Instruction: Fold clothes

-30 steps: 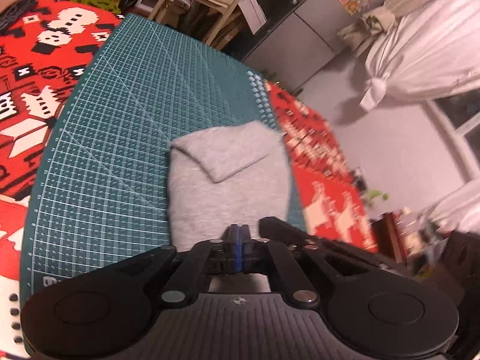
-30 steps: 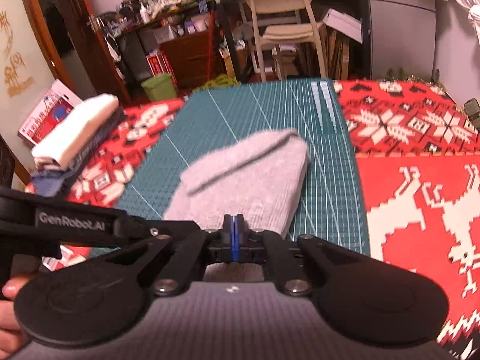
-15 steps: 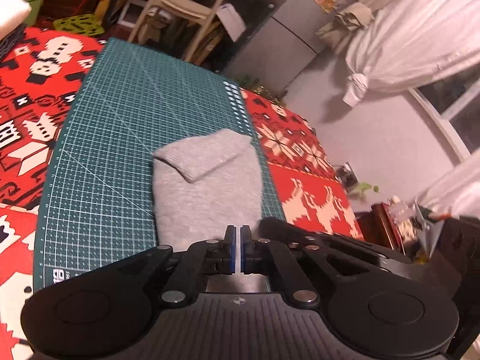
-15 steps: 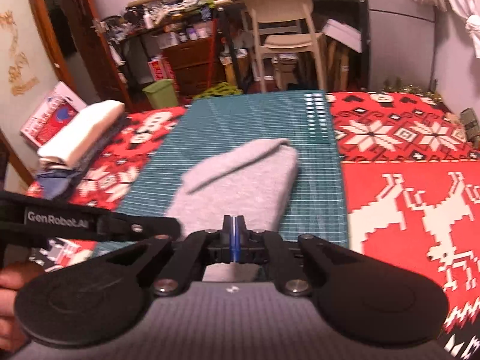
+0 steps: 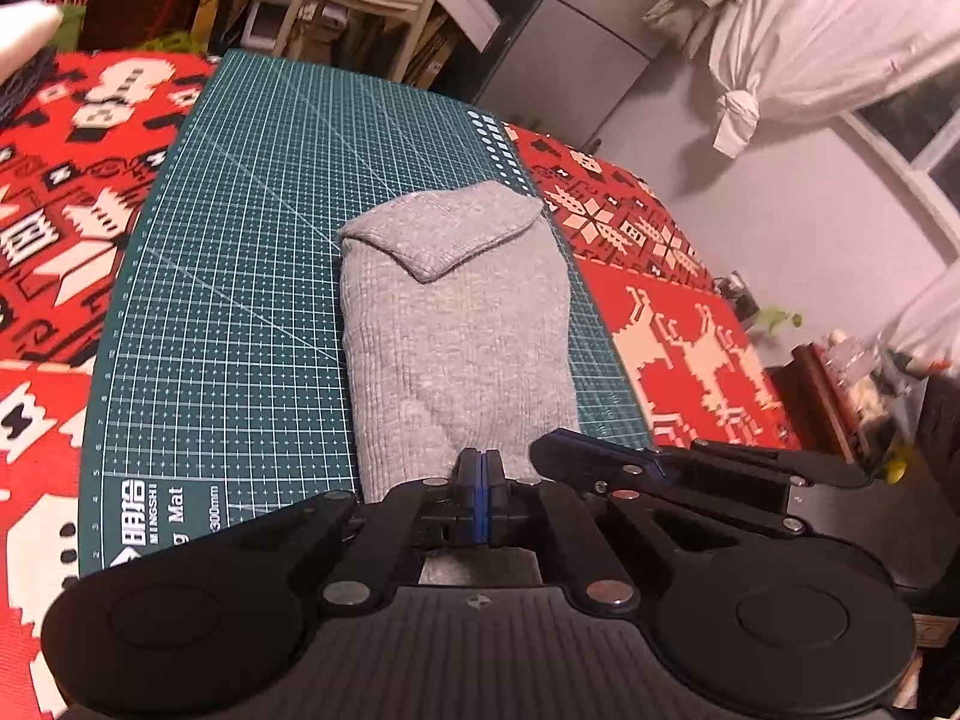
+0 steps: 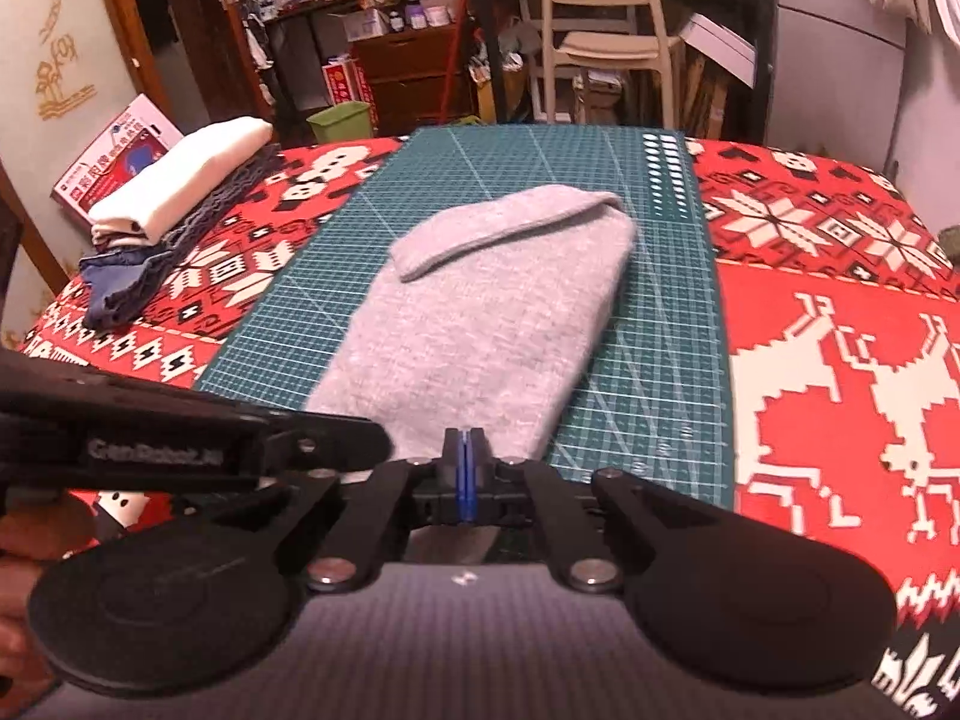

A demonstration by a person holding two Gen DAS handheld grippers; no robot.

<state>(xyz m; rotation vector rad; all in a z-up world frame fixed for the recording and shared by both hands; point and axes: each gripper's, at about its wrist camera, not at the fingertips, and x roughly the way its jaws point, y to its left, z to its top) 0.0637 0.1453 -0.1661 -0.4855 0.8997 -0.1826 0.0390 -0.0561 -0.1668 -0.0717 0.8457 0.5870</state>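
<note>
My left gripper had its jaws pressed together, the two blue pads meeting with no gap, and from its own camera the near hem of the grey garment ran right up to and under the tips; whether any cloth was pinched between them I could not tell. My right gripper was closed in the same way, its tips at the near edge of the same garment, and again I could not tell if fabric was caught.

I counted one grey knitted garment, folded into a long bundle with a single flap turned over at its far end, toward twelve o'clock. It lay on one green cutting mat, nearer the mat's three o'clock edge in the left view. The mat sat on a counter covered by one red patterned cloth.

In the right view, one stack of folded clothes rested at ten o'clock on the red cloth, well apart from the grey garment: a white piece on top and dark blue fabric under it. Beyond the counter at twelve o'clock stood one pale chair, and one green bin sat at about eleven o'clock. Part of my hand showed at eight o'clock.
</note>
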